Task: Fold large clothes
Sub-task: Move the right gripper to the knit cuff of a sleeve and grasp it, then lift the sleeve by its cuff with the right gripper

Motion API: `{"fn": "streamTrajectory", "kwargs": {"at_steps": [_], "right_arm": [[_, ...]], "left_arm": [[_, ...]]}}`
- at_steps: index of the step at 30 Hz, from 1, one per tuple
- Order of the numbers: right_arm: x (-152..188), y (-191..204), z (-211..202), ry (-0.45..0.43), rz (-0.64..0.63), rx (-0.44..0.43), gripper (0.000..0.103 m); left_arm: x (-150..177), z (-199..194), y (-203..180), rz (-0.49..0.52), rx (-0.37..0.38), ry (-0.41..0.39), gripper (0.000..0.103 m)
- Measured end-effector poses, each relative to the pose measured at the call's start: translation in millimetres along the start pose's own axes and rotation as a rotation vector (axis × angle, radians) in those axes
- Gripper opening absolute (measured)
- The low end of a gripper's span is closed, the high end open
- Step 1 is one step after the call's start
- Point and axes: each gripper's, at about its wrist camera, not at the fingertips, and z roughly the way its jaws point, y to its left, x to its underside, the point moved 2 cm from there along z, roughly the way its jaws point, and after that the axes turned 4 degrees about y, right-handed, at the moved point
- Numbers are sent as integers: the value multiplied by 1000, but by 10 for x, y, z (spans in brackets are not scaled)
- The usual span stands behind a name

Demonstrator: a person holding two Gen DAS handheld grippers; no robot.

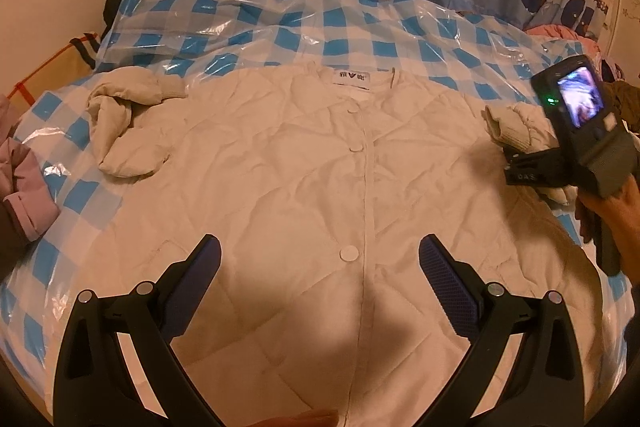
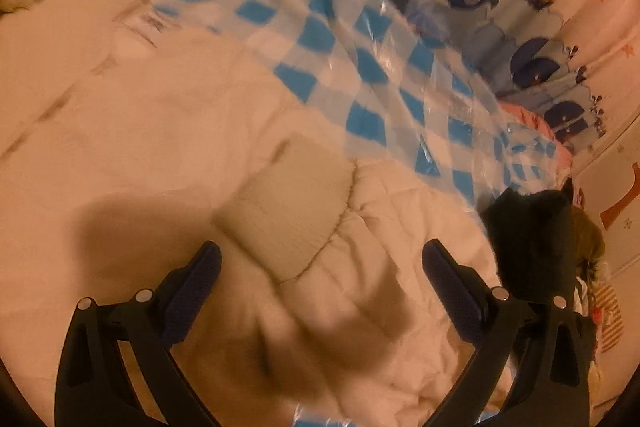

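A cream jacket (image 1: pixel 320 167) lies flat, front up, on a checked cover (image 1: pixel 248 27); folding looks barely begun; left gripper (image 1: pixel 320 267) hovers spread over the front; right gripper (image 2: pixel 322 267) hangs spread above the right cuff (image 2: pixel 288 215), likely to pinch it and carry it inward; clutter crowds both bed edges.

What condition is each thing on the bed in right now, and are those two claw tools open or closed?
White quilted jacket: spread flat, front up, buttoned.
Left sleeve: bunched up beside the body.
Right sleeve cuff: lying between the right gripper's open fingers, not pinched.
Left gripper: open, holding nothing.
Right gripper: open.
Checked plastic cover: crinkled, under the jacket.
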Motion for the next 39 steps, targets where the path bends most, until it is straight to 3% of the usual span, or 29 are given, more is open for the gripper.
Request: {"fn": "streamTrajectory", "kwargs": {"at_steps": [2, 5, 7, 11, 13, 17, 20, 24, 25, 27, 28, 30, 32, 36, 38, 39], "right_arm": [[-8, -122, 167, 49, 72, -118, 50], [24, -404, 223, 56, 241, -235, 32], [96, -685, 128, 5, 374, -335, 29], [394, -1441, -172, -156, 654, -481, 28], [563, -1801, -293, -222, 767, -499, 28], [1242, -2701, -397, -341, 1069, -500, 28], [1754, -3080, -276, -356, 1248, -477, 28], [2388, -3270, 93, -296, 1472, -514, 28], [2458, -3274, 161, -284, 1500, -532, 30], [2579, -3261, 363, -228, 1578, -582, 47], [2616, -3229, 381, -199, 1607, -563, 64], [2603, -3170, 380, -206, 1628, -539, 71], [2418, -3118, 331, -219, 1559, -547, 84], [2230, -3118, 343, -273, 1503, -576, 84], [2230, -3135, 366, -296, 1496, -629, 62], [2242, -3140, 363, -289, 1493, -627, 56]], "left_arm": [[-3, 13, -2, 0, 2, 4, 96], [4, 52, -6, 3, -1, 14, 96], [15, 73, -10, 2, 5, 23, 96], [39, 93, -37, 11, 2, 29, 96], [43, 95, -51, 15, 0, 29, 96], [60, 121, -87, 20, -2, 40, 96], [67, 151, -120, 24, -7, 47, 96], [86, 196, -176, 37, -18, 56, 96], [91, 205, -190, 41, -20, 58, 96], [96, 228, -211, 48, -24, 64, 96], [97, 237, -225, 52, -25, 65, 96], [104, 246, -238, 57, -31, 68, 96], [107, 255, -249, 59, -30, 71, 96], [107, 253, -254, 60, -32, 68, 96], [106, 250, -254, 58, -31, 67, 96], [101, 249, -248, 57, -30, 65, 96]]}}
